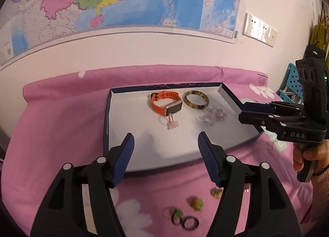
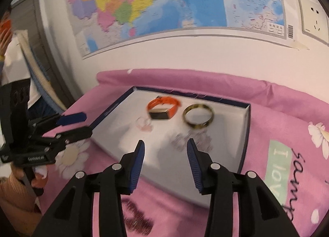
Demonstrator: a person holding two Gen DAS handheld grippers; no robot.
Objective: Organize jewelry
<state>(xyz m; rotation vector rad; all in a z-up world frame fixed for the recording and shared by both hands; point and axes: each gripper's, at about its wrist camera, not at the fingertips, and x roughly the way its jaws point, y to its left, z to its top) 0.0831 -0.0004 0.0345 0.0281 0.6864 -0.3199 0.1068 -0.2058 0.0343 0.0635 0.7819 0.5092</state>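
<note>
A shallow box (image 1: 115, 113) with a white inside and dark blue rim lies on the pink bedspread. In it are an orange watch (image 1: 165, 103), a mottled green bangle (image 1: 196, 100), a clear bead bracelet (image 1: 211, 116) and a pale pink ring (image 1: 170, 123). My left gripper (image 1: 166, 142) is open and empty over the box's near edge. Several small rings and green earrings (image 1: 185, 214) lie on the spread below it. My right gripper (image 2: 164, 148) is open and empty above the bead bracelet (image 2: 191, 140); it also shows in the left wrist view (image 1: 246, 111) at the box's right rim.
The pink floral bedspread (image 1: 61, 134) covers the surface up to a white wall with a map (image 1: 123, 0). Wall sockets (image 1: 260, 29) and a blue crate (image 1: 292, 84) are at the right. A person (image 2: 12, 52) stands at the left in the right wrist view.
</note>
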